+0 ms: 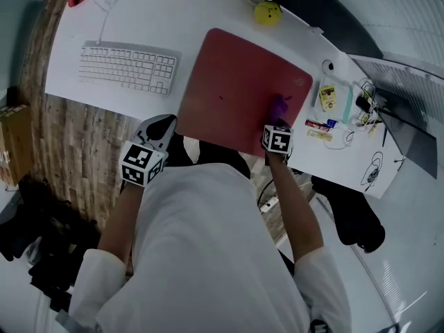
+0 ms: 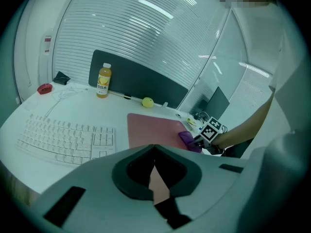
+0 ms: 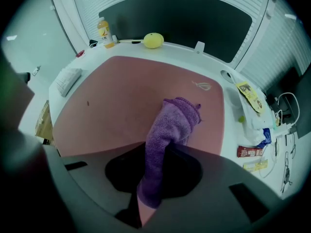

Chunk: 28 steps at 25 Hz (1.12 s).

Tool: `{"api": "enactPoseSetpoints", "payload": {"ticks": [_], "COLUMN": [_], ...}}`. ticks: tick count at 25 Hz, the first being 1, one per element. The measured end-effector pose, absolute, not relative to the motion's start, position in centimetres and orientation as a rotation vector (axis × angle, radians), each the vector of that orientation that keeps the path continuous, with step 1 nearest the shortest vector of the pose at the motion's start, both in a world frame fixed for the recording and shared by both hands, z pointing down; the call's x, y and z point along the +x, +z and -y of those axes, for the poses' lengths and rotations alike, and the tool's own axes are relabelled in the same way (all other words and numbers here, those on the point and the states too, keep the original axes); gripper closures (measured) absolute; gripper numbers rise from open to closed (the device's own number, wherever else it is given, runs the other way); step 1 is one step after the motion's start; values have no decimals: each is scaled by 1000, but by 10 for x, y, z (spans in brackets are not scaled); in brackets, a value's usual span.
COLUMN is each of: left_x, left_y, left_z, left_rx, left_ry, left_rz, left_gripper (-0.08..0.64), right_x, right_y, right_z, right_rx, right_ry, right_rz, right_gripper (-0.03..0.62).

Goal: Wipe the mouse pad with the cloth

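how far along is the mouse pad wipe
Done: the right claw is shut on the purple cloth. In hand: the cloth's free end rests on the right part of the mouse pad. Remaining: likely the pad's left stretch, where a dark speck shows. The left claw is shut, empty.

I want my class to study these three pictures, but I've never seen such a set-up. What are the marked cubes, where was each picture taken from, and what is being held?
No robot: a person holds a two-jaw gripper in each hand, and the marked cubes are part of those. One camera looks down from the person's head; one rides on each gripper. On the desk lie a keyboard and a red mouse pad. The right gripper clamps a purple cloth on the pad; the left gripper is shut and empty.
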<state>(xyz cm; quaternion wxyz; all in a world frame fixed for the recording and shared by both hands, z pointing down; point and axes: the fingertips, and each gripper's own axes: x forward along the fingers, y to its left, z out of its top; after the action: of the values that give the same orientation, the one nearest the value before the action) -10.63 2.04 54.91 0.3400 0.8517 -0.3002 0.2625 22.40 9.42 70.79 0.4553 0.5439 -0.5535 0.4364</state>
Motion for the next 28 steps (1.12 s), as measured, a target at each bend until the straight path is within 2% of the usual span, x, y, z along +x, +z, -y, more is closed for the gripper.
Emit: {"api": "enactPoseSetpoints", "payload": {"ticks": [28], "left_x": [-188], "left_y": [554], "left_z": [20], "left_rx": [2214], "left_ry": [679], "left_rz": [780], "left_gripper": [541], "right_x": [80], "right_y": [706], "right_z": [-39], "right_rx": [1193], "right_ry": [1056], "right_rz": [1514], "right_gripper": [523]}}
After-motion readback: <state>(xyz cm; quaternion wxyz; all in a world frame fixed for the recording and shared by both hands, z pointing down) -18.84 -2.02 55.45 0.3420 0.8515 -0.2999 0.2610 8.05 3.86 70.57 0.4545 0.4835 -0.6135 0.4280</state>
